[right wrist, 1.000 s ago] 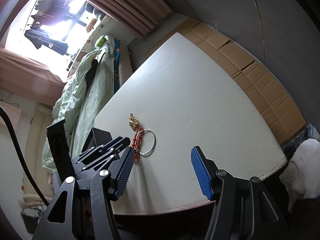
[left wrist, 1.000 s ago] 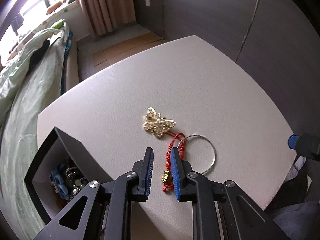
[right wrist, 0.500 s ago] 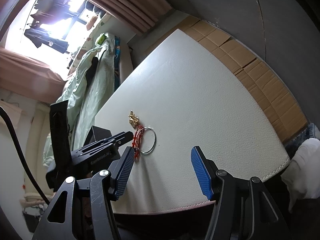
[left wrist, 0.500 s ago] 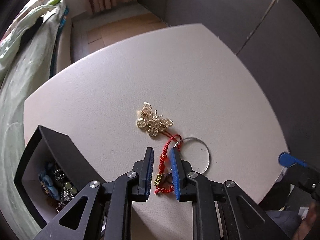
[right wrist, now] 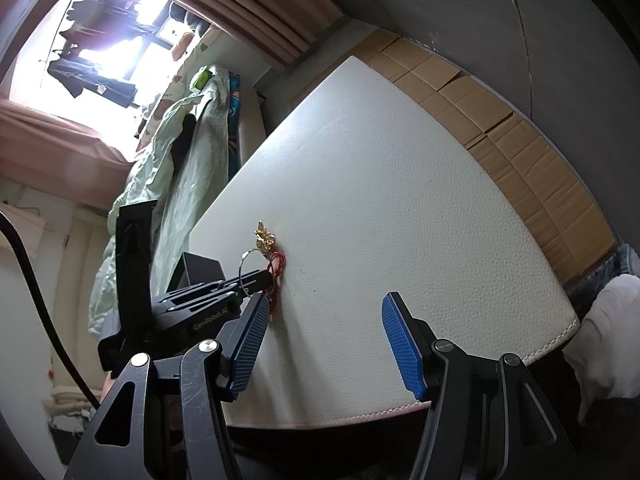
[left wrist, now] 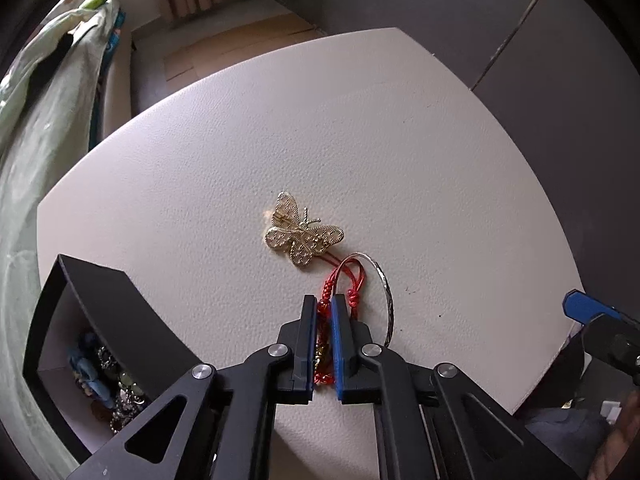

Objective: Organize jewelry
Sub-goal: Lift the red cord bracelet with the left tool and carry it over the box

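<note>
A red cord bracelet [left wrist: 352, 276] lies on the white table [left wrist: 240, 140], its knotted strand between the pads of my left gripper [left wrist: 323, 300]. The jaws are closing and press on the cord, the gripper pointing steeply down. A silver bangle [left wrist: 386, 292] lies just right of it, and a gold butterfly brooch [left wrist: 304, 236] rests beyond. My right gripper [right wrist: 324, 304] hovers open and empty near the table's front edge; its view shows the left gripper [right wrist: 264, 278], the brooch [right wrist: 265, 240] and the red cord [right wrist: 278, 262].
A black open box [left wrist: 100, 320] holding several beaded pieces [left wrist: 104, 368] stands at the table's left corner. A bed with a pale green blanket [left wrist: 36, 120] runs along the left. Flattened cardboard [right wrist: 520, 152] covers the floor past the far table edge.
My left gripper has tilted down over the red cord bracelet and its jaws have closed from a small gap onto the cord. The right gripper has not moved.
</note>
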